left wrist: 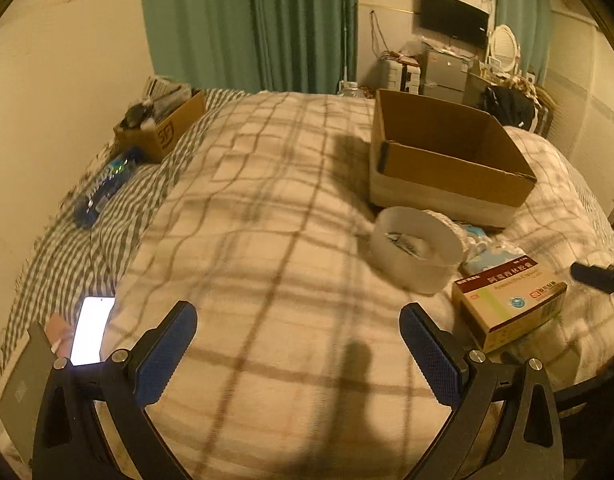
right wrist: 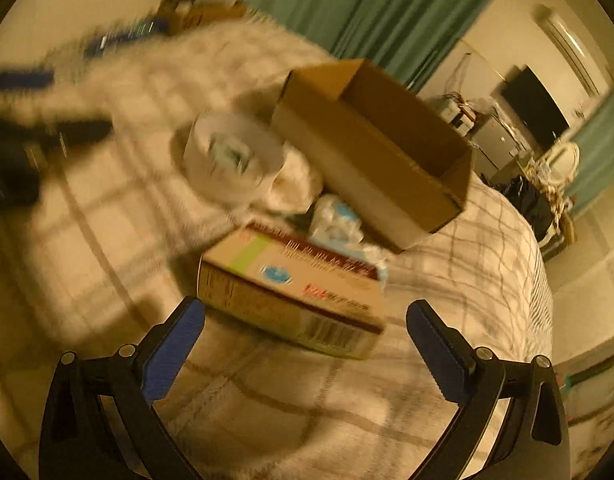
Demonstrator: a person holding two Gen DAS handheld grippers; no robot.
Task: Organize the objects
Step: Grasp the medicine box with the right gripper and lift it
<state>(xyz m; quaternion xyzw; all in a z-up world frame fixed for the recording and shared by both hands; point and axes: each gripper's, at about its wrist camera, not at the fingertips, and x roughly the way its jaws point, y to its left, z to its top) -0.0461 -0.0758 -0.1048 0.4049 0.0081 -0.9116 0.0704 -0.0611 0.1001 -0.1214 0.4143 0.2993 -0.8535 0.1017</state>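
An open, empty cardboard box (left wrist: 447,152) stands on the plaid bed; it also shows in the right wrist view (right wrist: 371,148). In front of it lie a white round tub (left wrist: 415,248) (right wrist: 231,156), a crumpled white-and-blue packet (left wrist: 483,244) (right wrist: 335,220) and a medicine carton (left wrist: 507,304) (right wrist: 295,292). My left gripper (left wrist: 299,340) is open and empty above bare blanket, left of the carton. My right gripper (right wrist: 307,332) is open, with the carton just ahead between its fingers, not touching.
A second cardboard box (left wrist: 163,120) full of things and a blue packet (left wrist: 103,188) lie at the bed's far left. A lit phone (left wrist: 93,330) and a grey notebook (left wrist: 19,384) lie near left. The right gripper's tip (left wrist: 595,276) shows at the right edge.
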